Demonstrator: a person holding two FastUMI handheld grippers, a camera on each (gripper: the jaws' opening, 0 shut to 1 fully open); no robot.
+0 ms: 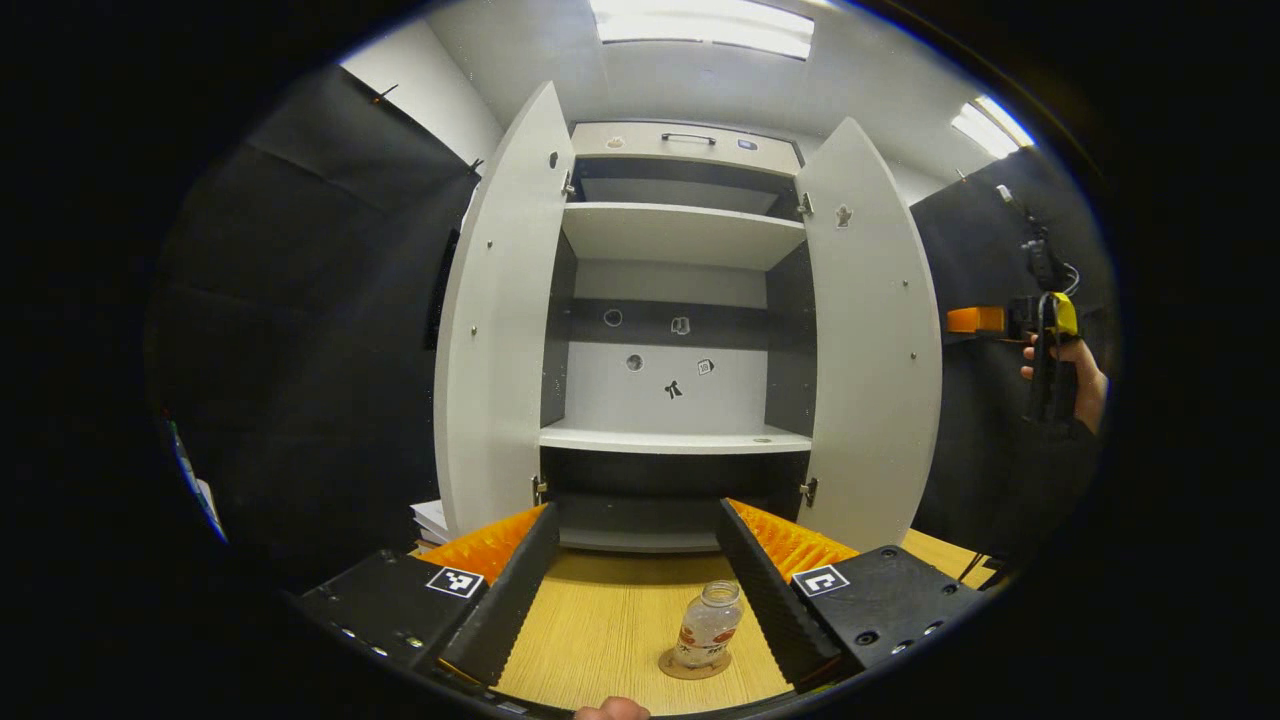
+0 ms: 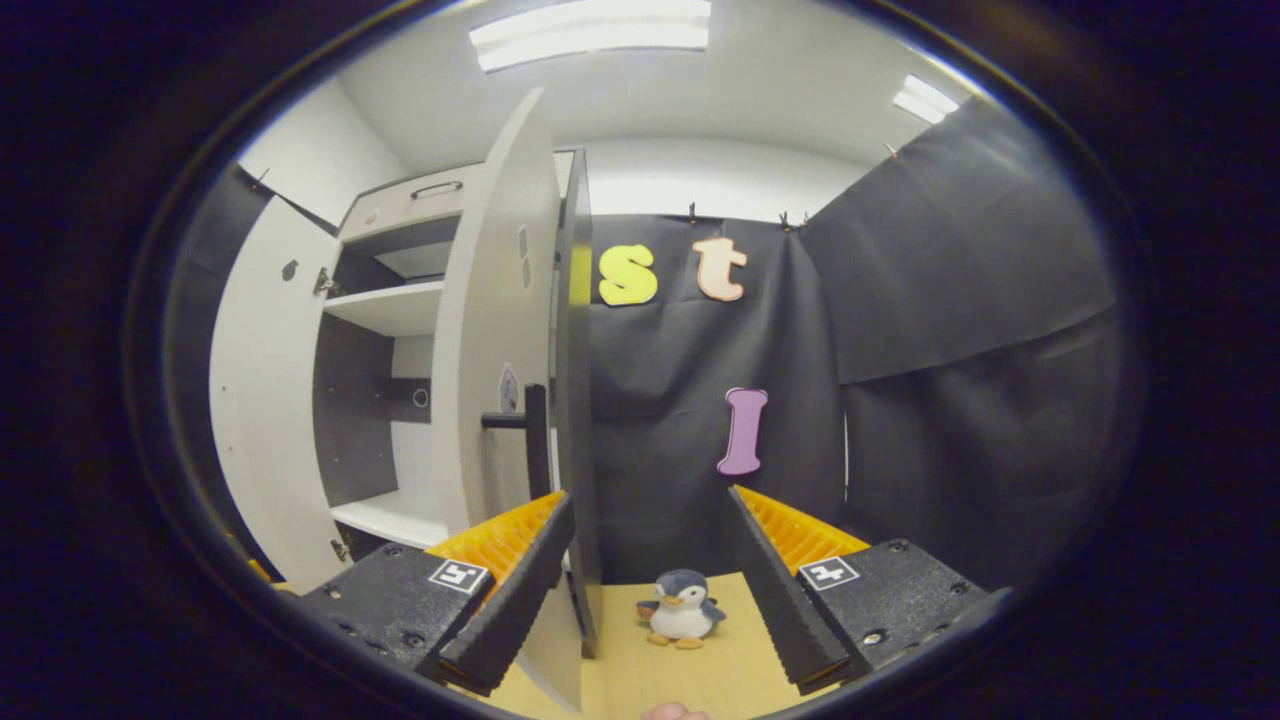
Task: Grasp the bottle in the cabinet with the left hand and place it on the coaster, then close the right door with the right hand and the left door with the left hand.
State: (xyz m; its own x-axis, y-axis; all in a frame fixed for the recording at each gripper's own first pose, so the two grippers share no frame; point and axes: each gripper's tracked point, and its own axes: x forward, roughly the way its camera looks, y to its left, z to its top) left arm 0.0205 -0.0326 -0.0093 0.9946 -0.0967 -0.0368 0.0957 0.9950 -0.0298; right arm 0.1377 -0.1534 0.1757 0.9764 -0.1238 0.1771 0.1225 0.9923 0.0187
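Note:
A small clear bottle with a label stands upright on a round coaster on the wooden table. My left gripper is open above it, jaws wide apart; the bottle sits low between the fingers, close to the right-hand one, untouched. The white cabinet faces me with its left door and right door swung open. In the right gripper view, my right gripper is open and holds nothing, just right of the right door and its black handle.
A hand holds the other gripper far right of the cabinet. A small penguin plush sits on the table between the right gripper's fingers. The cabinet's left door stands open beyond. Black cloth walls surround the table.

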